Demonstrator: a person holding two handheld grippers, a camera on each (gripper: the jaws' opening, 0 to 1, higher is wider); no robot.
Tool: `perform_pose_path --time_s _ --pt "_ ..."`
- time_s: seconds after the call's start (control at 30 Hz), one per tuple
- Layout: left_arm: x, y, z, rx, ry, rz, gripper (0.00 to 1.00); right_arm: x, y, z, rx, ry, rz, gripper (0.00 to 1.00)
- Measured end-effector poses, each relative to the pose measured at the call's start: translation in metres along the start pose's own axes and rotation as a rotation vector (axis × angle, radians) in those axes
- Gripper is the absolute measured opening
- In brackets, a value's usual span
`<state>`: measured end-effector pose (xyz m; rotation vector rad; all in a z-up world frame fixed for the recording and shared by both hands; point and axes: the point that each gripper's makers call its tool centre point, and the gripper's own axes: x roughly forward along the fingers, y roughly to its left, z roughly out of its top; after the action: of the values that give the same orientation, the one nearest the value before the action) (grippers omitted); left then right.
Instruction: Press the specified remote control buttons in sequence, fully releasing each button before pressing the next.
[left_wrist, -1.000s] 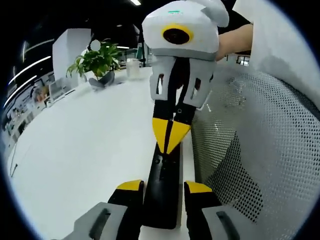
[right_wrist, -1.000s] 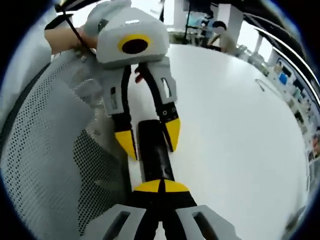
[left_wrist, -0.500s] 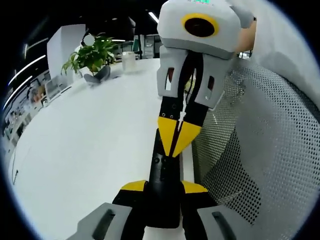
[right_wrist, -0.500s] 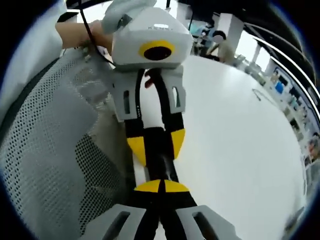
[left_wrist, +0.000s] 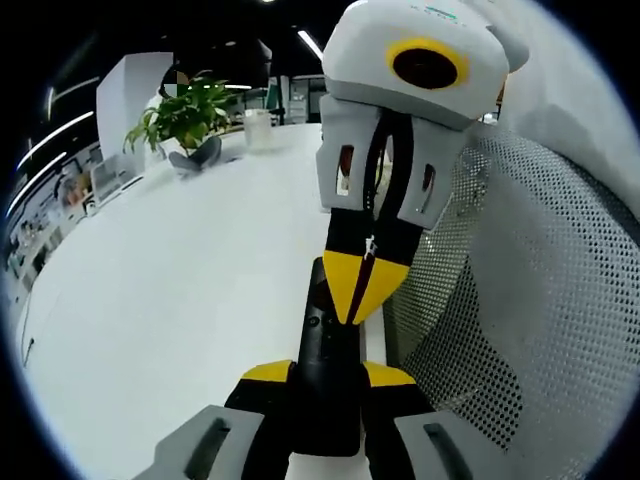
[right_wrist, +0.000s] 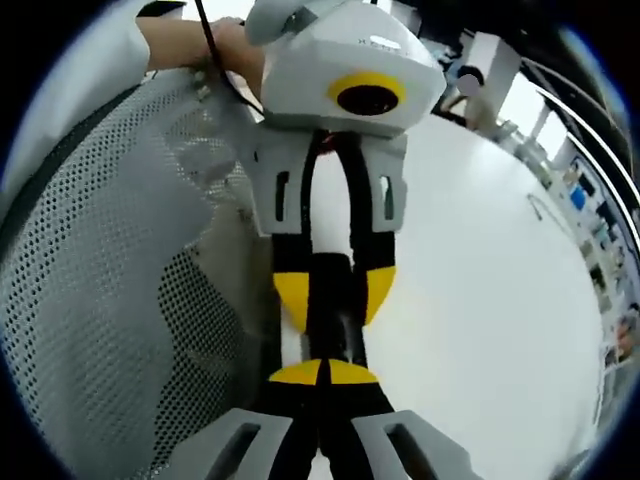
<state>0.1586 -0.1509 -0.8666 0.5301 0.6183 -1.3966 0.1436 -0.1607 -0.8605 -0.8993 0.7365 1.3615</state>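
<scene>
Now the remote (left_wrist: 328, 375) is clamped between the left gripper's (left_wrist: 328, 372) jaws on the table (left_wrist: 170, 290), while the right gripper's (right_wrist: 322, 372) jaws, pressed together, are touching it.

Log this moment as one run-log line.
left gripper: shut on black remote control | right gripper: shut, tips on remote's face | surface: white table

The remote control (left_wrist: 328, 375) has its near end hidden between the left gripper (left_wrist: 327, 378) — its far end lies under the right gripper (left_wrist: 362, 290). Its buttons are too dark to tell apart. In the right gripper view the remote (right_wrist: 334, 320) shows as a strip — nothing readable.
</scene>
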Motion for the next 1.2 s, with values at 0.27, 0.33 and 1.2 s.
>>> perform_pose_path --time_s 0.27,0.33,1.2 --pt "0.000 0.000 0.000 0.004 -0.003 -0.007 0.25 0.003 0.003 0.000 -0.038 0.051 0.045 0.00" --pt "0.000 0.000 0.000 0.005 -0.004 -0.008 0.25 0.002 0.003 0.000 -0.026 0.041 0.047 0.00" --pt "-0.001 -0.001 0.001 0.010 -0.018 -0.010 0.25 -0.001 -0.014 0.000 0.167 -0.039 0.018 0.00"
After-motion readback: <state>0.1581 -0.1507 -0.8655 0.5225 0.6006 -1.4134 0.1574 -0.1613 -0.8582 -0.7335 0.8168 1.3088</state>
